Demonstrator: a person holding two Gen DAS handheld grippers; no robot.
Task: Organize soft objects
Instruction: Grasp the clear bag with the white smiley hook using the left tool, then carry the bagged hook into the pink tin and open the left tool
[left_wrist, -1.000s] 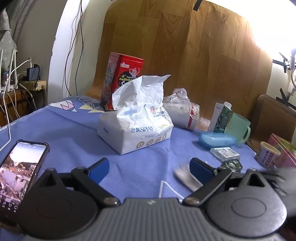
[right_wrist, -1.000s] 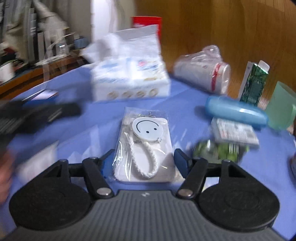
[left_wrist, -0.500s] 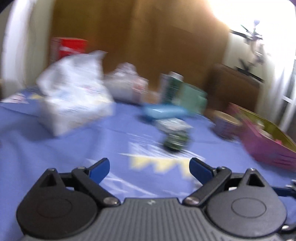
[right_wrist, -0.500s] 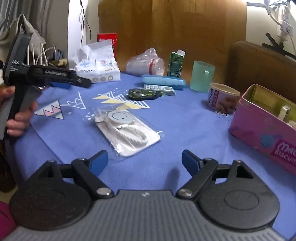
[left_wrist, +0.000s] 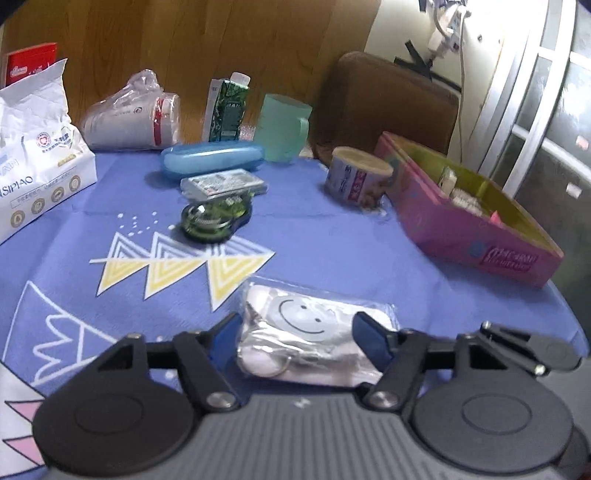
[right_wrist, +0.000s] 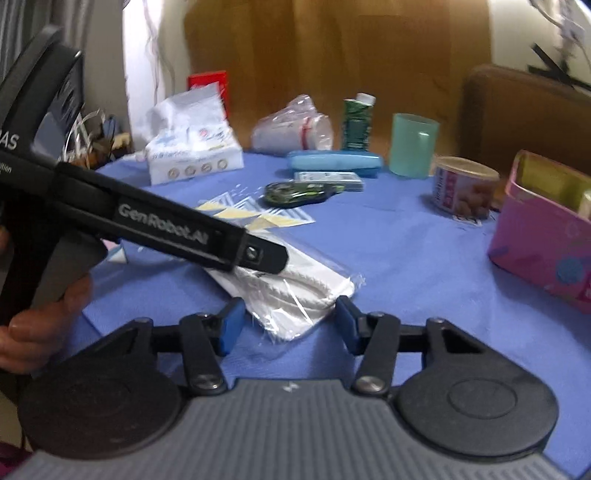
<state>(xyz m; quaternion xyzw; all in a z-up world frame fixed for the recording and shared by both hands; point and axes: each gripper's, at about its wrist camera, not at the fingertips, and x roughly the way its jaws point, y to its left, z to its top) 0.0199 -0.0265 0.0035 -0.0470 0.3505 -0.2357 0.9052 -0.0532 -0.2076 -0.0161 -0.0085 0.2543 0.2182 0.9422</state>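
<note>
Closing on the smiley pouch (left_wrist: 314, 339) from two sides.
We see our left gripper (left_wrist: 298, 332) and right gripper (right_wrist: 289, 320) half-narrowed around it, jaws just closing, pads probably not yet touching; its long axis runs away from the right one.

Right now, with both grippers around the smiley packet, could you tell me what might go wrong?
Both the left gripper and right gripper straddle the bagged smiley pouch; closing together could tug it apart or knock fingers. Its slick plastic wrap may slip free. The pink tin sits near the table edge.
</note>
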